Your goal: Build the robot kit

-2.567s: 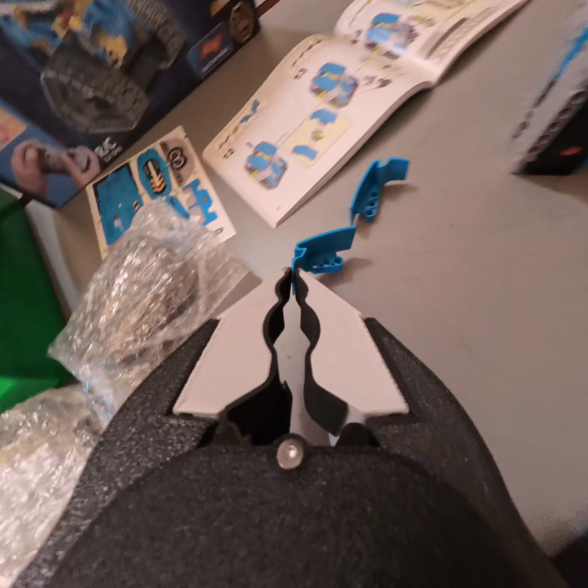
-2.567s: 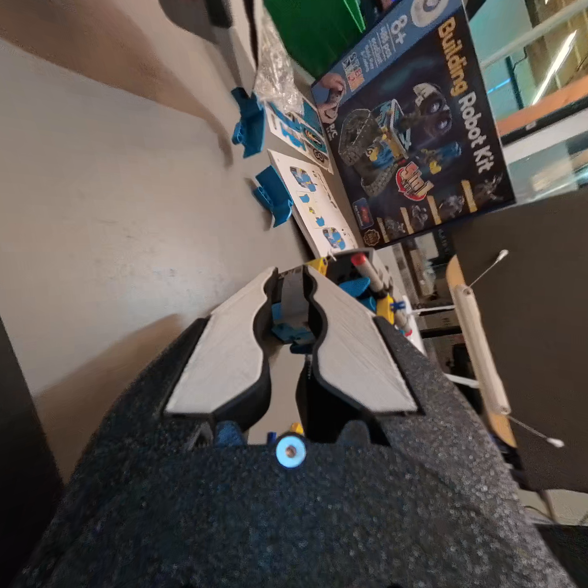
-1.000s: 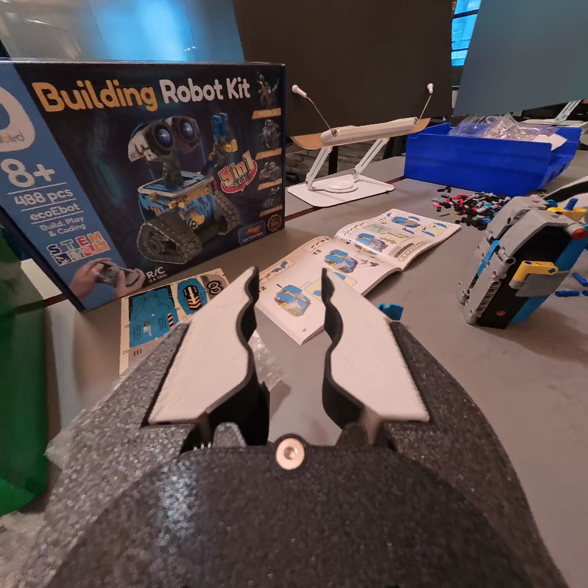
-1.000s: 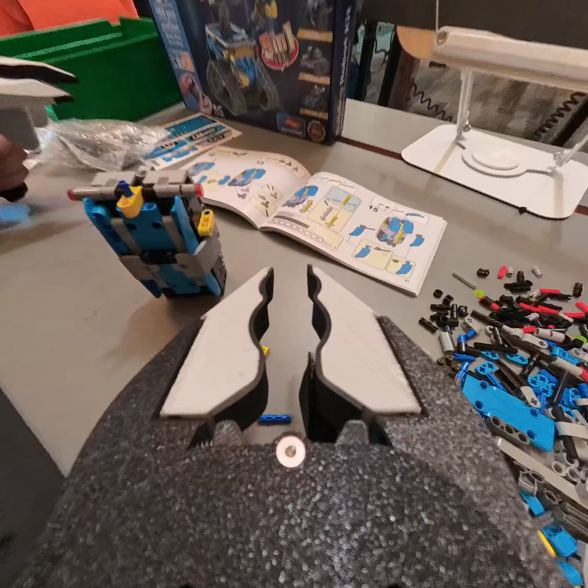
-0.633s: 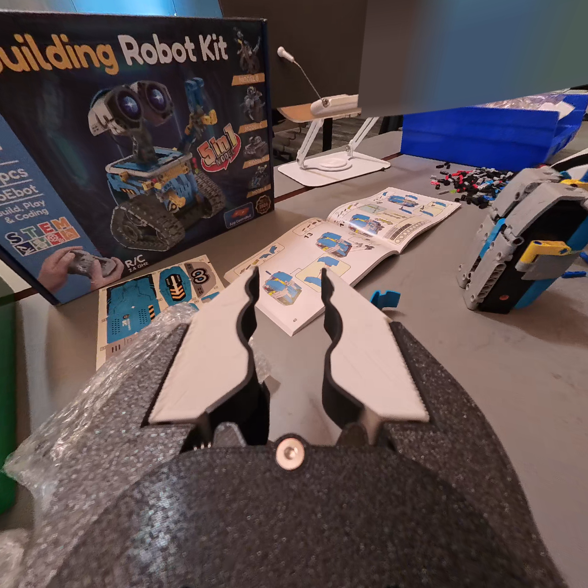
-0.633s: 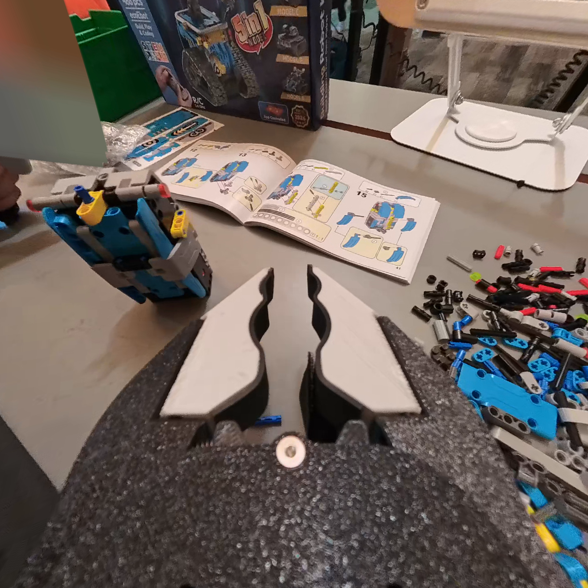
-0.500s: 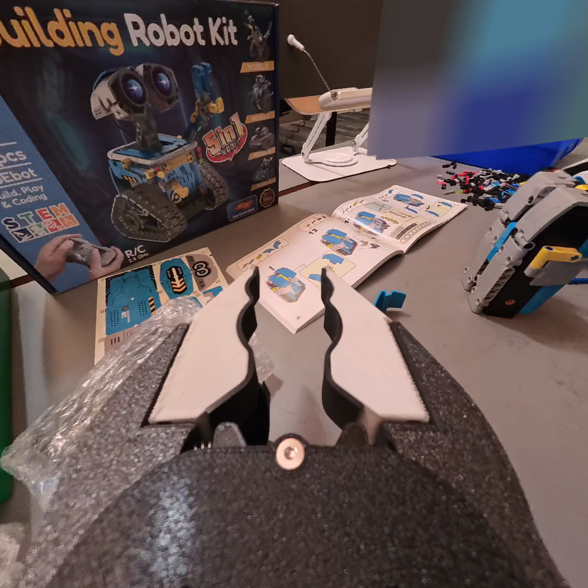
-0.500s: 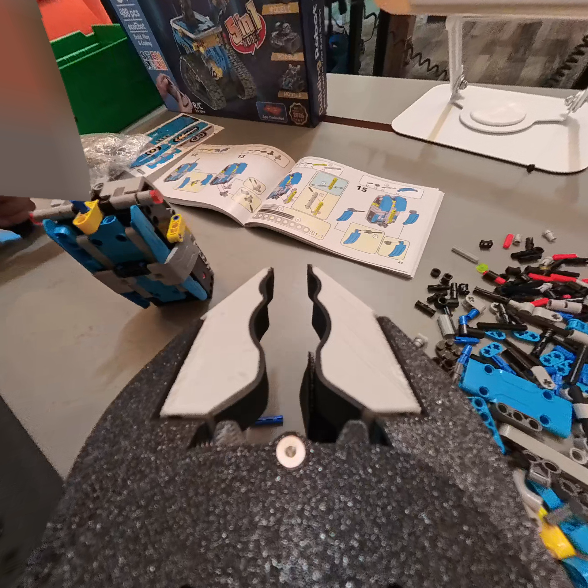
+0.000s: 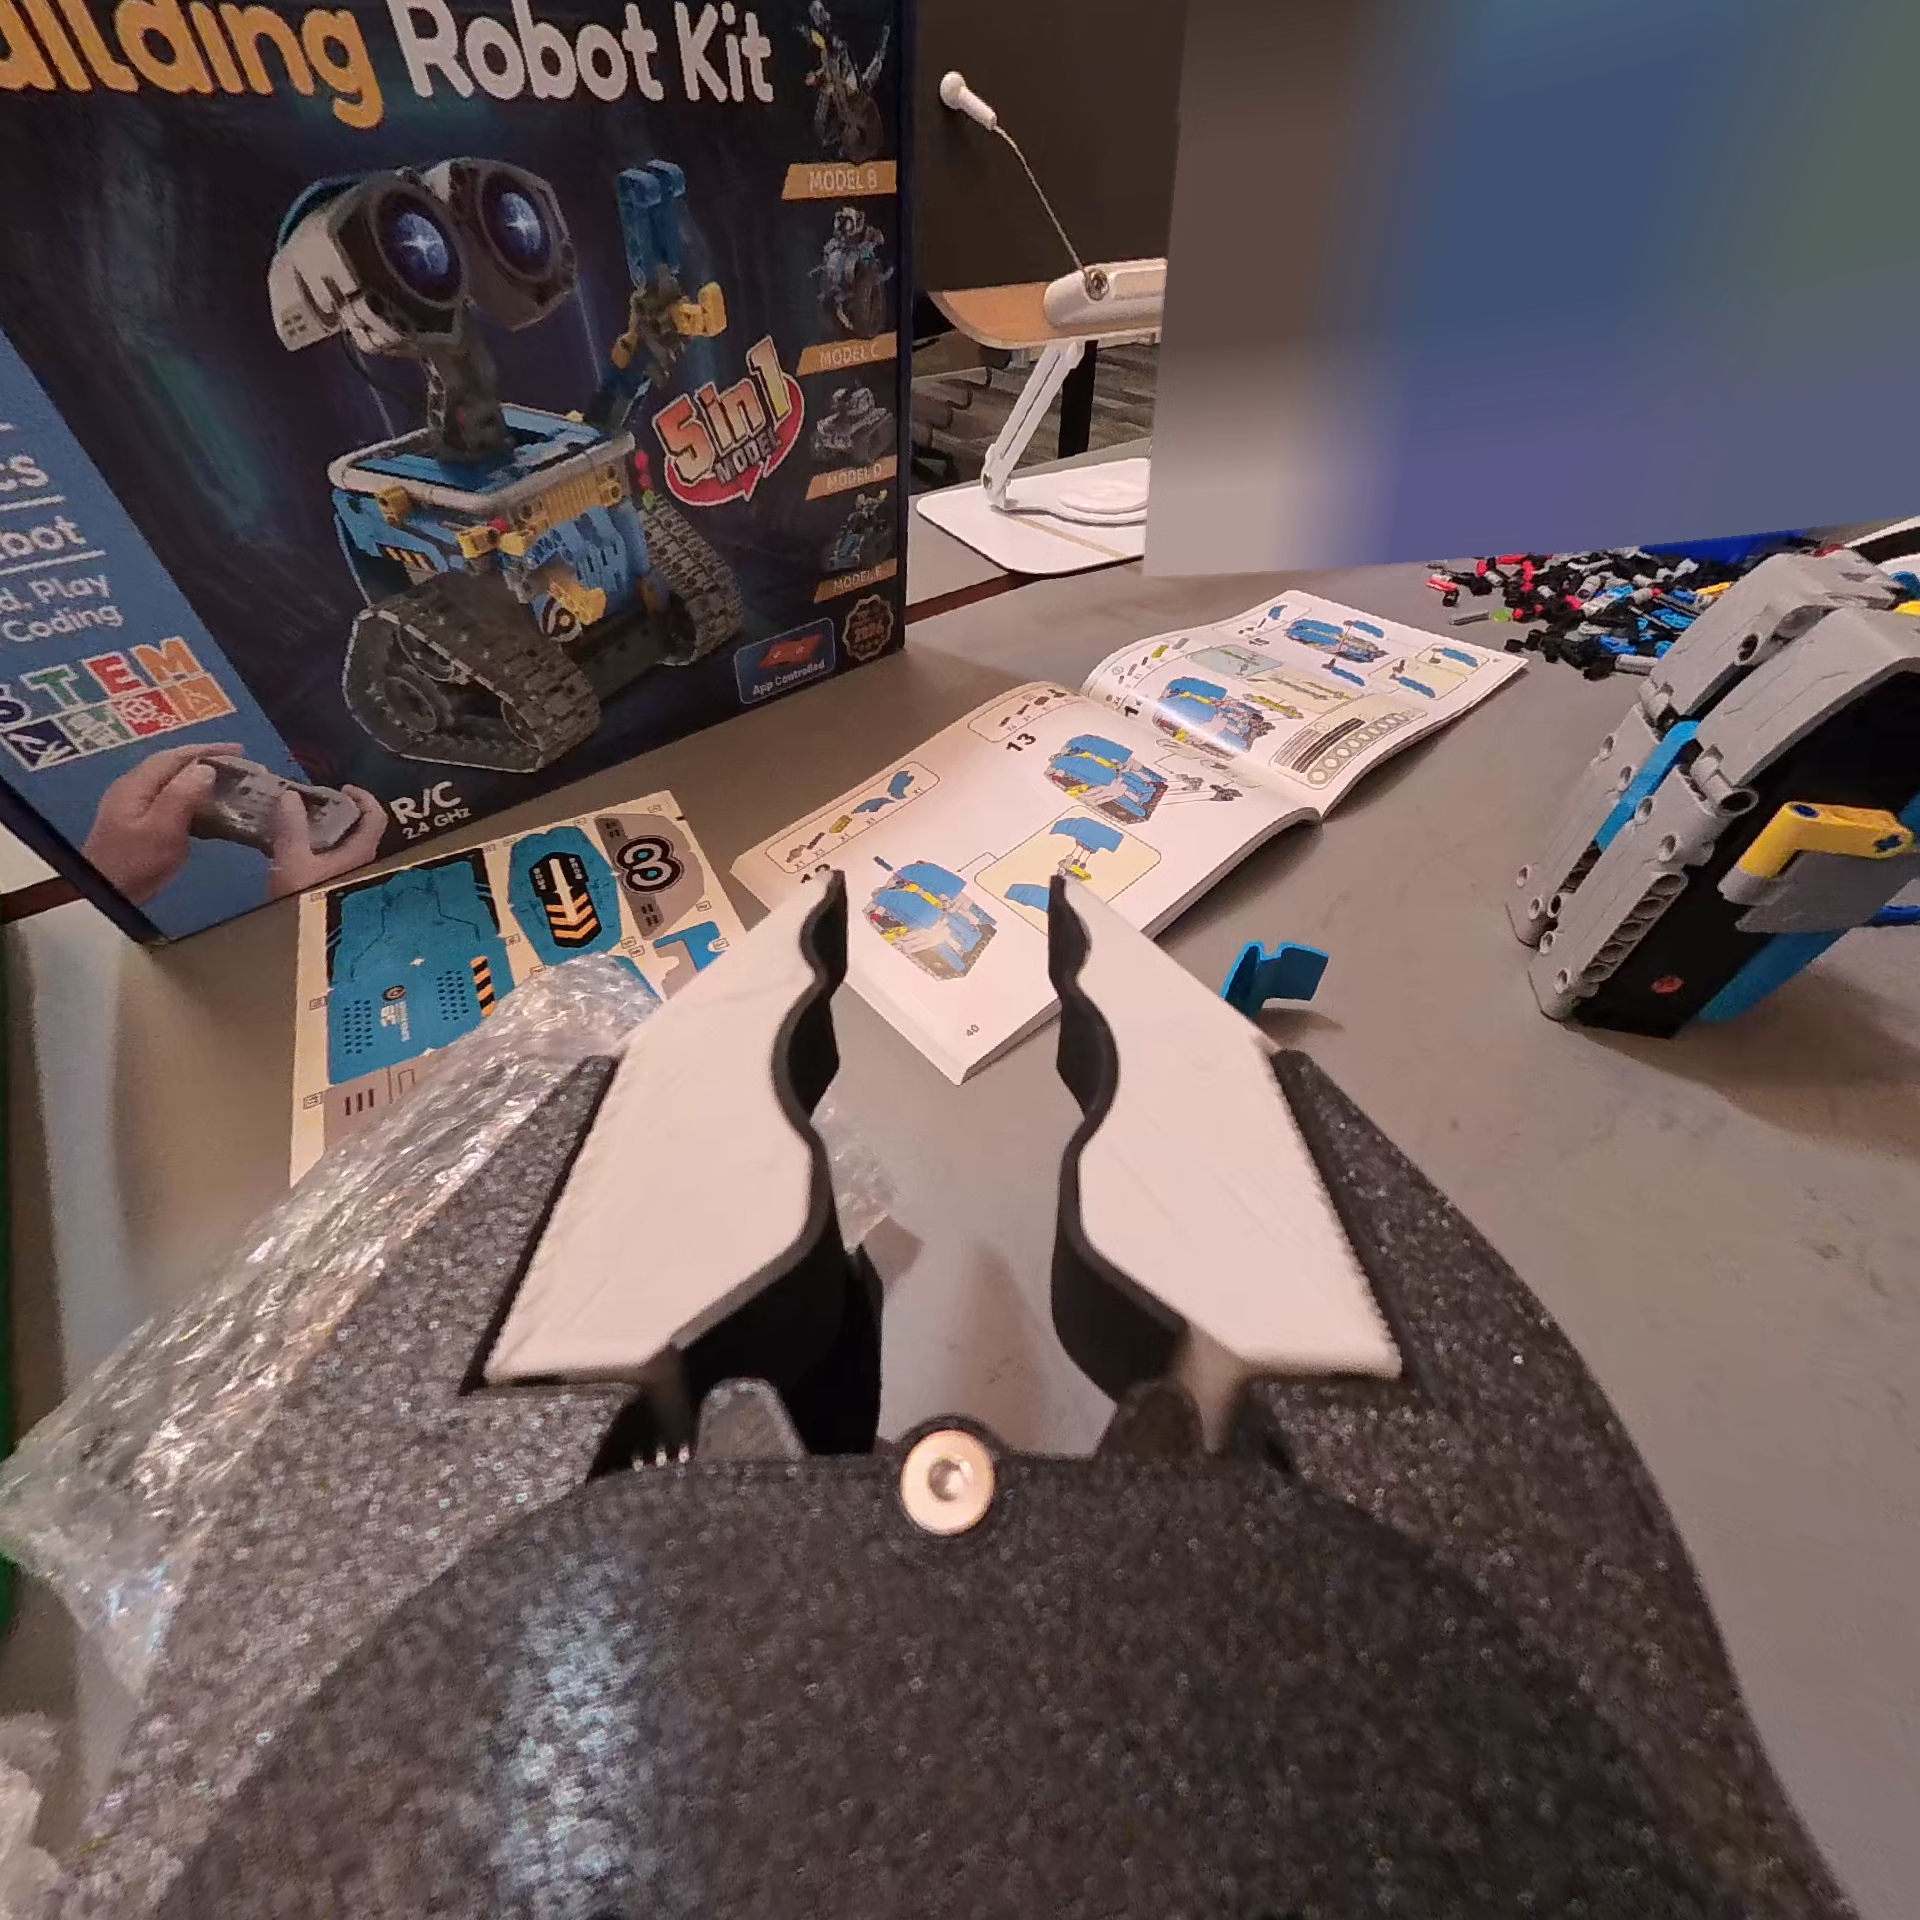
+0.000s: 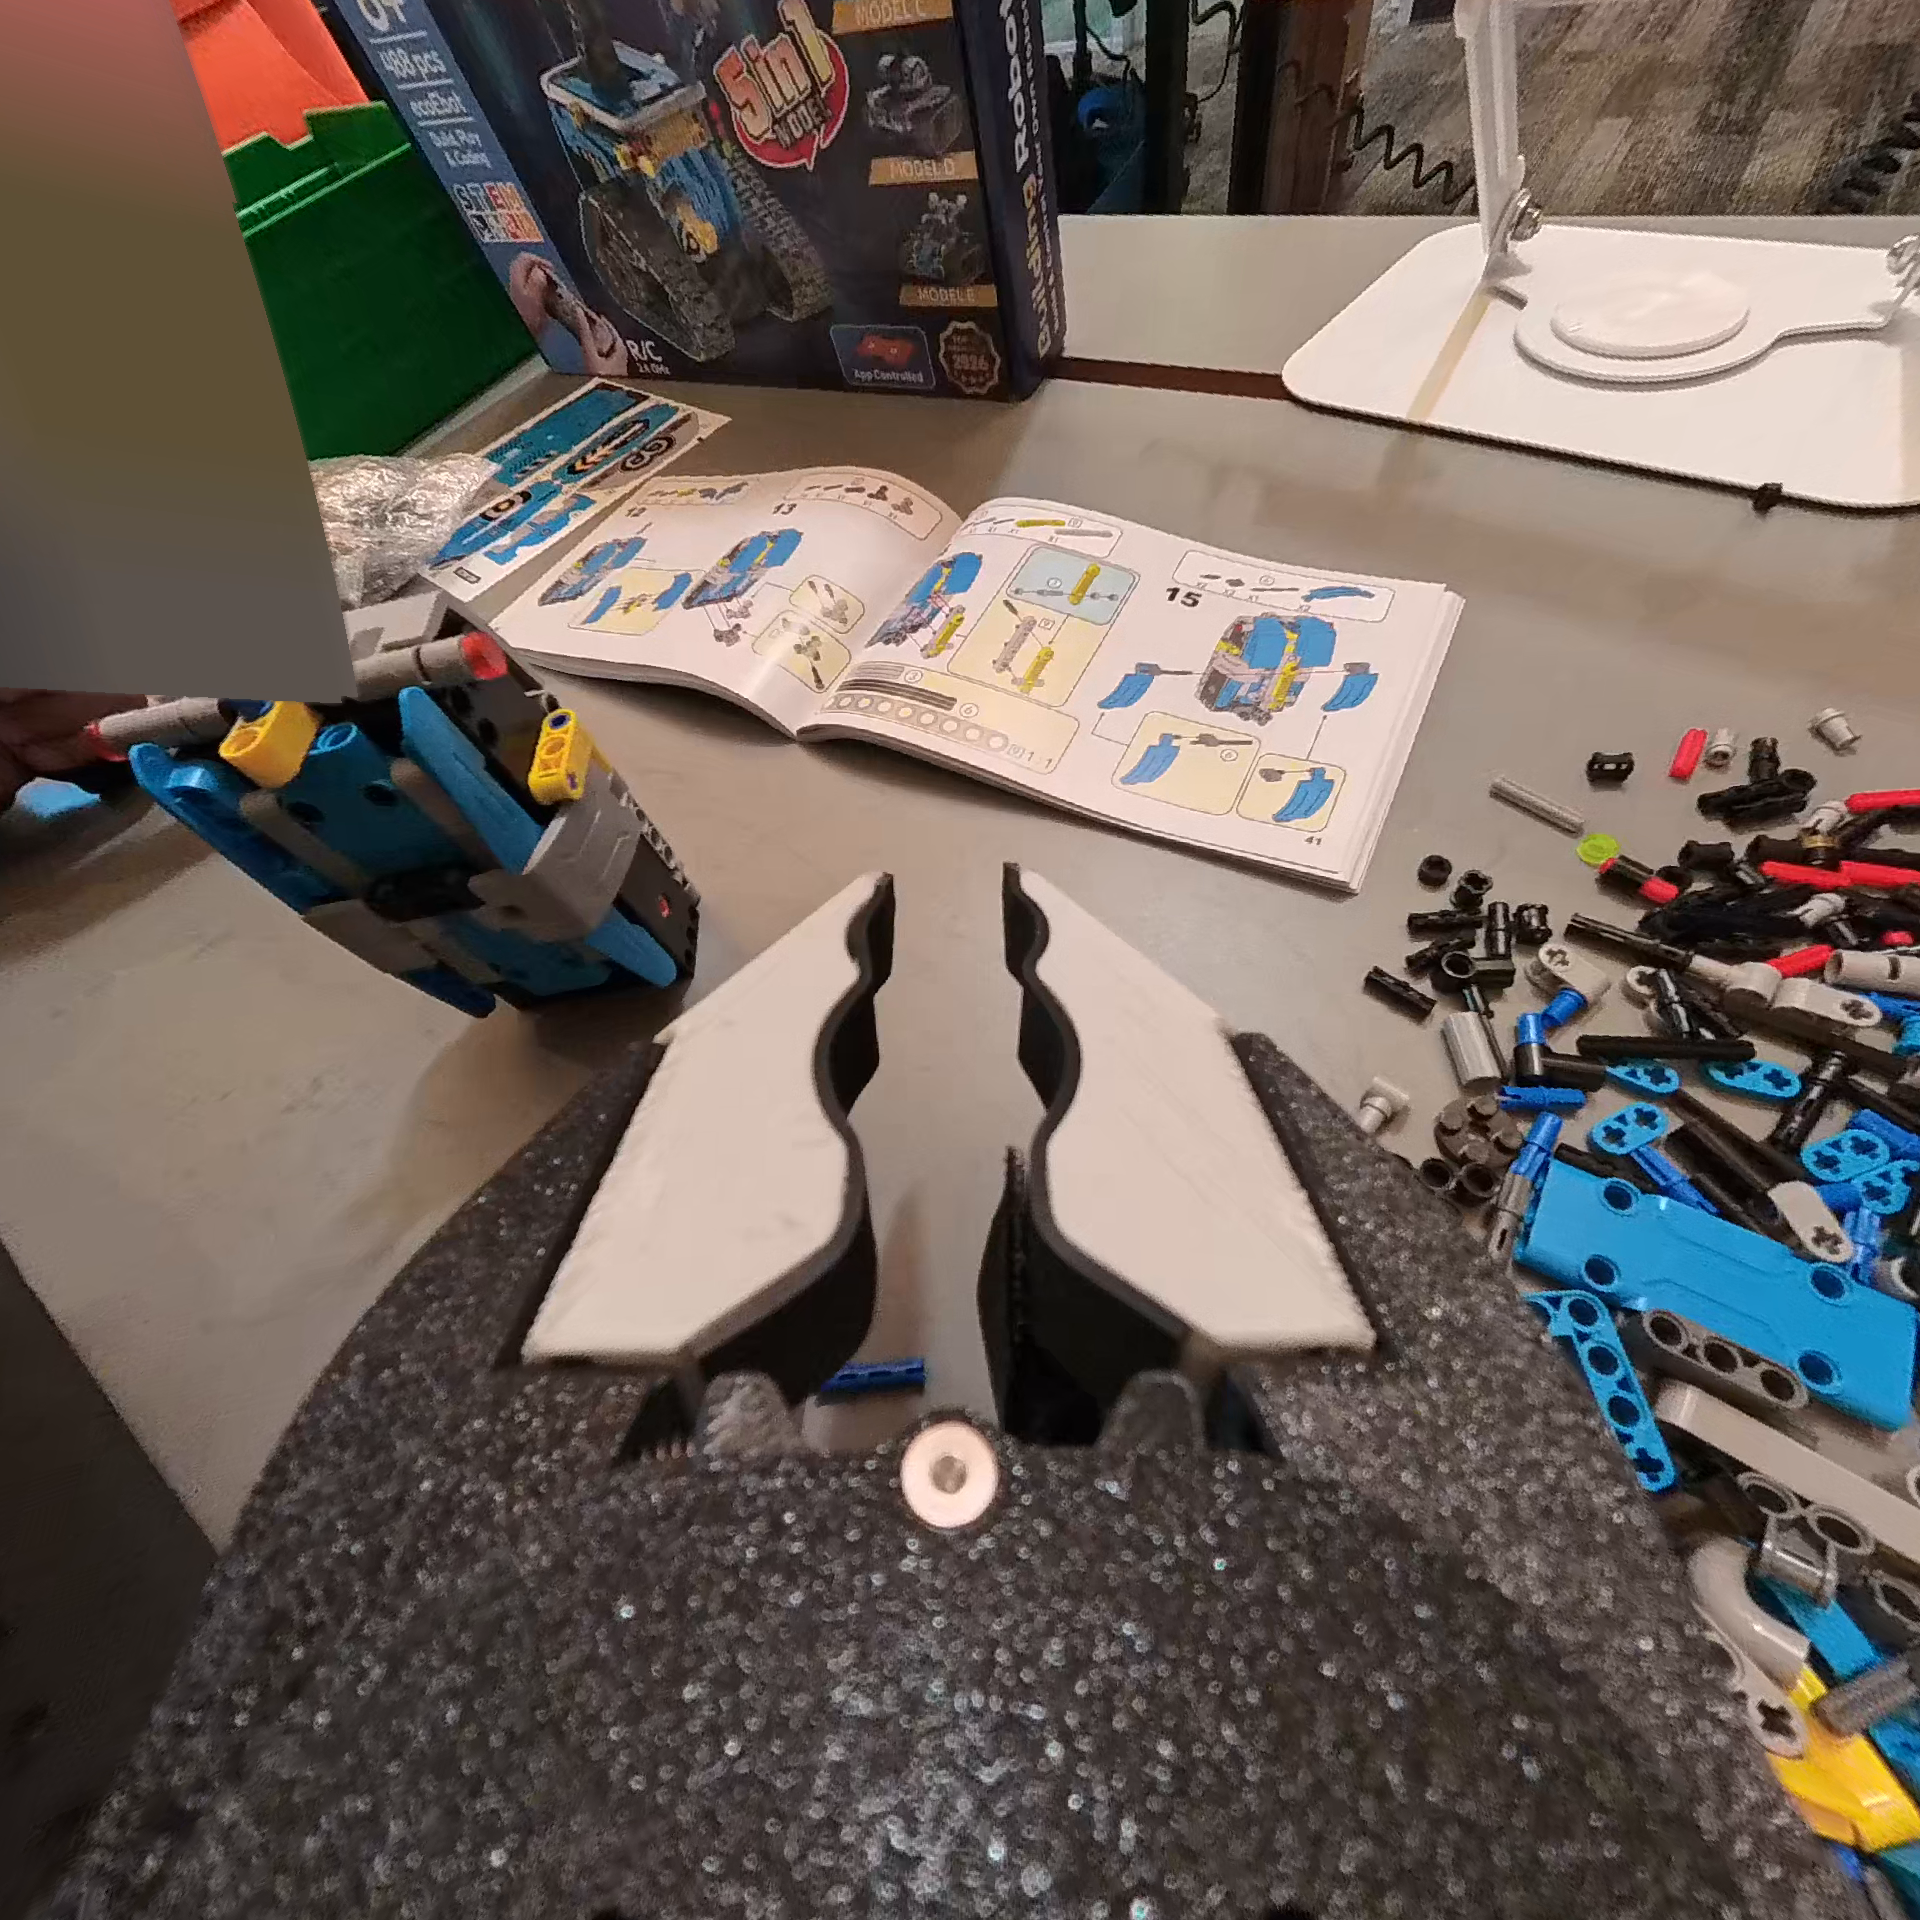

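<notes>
A part-built blue and grey brick model [image 9: 1725,831] stands tilted on the grey table, to the right of my left gripper [image 9: 943,904]. That gripper is open and empty above the table, just short of the open instruction booklet [image 9: 1143,790]. A small blue curved part [image 9: 1273,971] lies just right of its right finger. My right gripper [image 10: 945,883] is open and empty. It has the model [image 10: 416,831] to its left, the booklet [image 10: 987,644] ahead, and a small blue pin [image 10: 873,1374] on the table beneath it.
The kit box [image 9: 468,416] stands at the back, with a sticker sheet [image 9: 499,935] and bubble wrap [image 9: 364,1195] before it. A pile of loose parts [image 10: 1714,1091] lies right of my right gripper. A white stand [image 10: 1621,353] and a green bin [image 10: 364,291] are behind. Tip to tip, the grippers are about 30 cm apart. To reach the small blue pin [image 10: 873,1374] in a straight line is about 10 cm for my right fingers, about 35 cm for my left.
My left gripper was shut at a blue curved part and is now open and lifted. My right gripper has let go of the model, which now stands on the table.
</notes>
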Demonstrator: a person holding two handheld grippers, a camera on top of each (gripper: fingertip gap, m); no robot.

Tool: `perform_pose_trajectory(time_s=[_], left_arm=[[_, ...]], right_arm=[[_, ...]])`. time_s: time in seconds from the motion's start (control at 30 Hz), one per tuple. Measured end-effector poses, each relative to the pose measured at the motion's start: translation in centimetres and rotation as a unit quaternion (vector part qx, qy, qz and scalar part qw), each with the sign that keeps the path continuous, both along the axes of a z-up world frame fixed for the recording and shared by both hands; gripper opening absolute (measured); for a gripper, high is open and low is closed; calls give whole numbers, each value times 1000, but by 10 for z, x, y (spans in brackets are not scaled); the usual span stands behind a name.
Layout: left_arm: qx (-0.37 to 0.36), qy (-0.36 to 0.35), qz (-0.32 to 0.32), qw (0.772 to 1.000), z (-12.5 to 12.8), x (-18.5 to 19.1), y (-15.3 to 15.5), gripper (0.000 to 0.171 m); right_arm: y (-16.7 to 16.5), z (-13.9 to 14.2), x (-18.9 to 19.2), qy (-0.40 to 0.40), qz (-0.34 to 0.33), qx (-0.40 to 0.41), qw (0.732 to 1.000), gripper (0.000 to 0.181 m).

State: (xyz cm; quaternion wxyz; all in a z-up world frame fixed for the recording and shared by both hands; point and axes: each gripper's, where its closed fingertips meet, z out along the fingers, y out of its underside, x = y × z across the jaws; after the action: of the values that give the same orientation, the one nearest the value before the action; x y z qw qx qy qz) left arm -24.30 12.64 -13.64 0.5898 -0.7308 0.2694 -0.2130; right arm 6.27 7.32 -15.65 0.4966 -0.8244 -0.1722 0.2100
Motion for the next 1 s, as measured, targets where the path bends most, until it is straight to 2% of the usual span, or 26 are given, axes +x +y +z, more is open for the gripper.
perform_pose_trajectory(time_s=[1.0], left_arm=[[6,13,4,1000,-1,2,0,38]], right_arm=[[-1,5,0,8,-4,9,1000,21]])
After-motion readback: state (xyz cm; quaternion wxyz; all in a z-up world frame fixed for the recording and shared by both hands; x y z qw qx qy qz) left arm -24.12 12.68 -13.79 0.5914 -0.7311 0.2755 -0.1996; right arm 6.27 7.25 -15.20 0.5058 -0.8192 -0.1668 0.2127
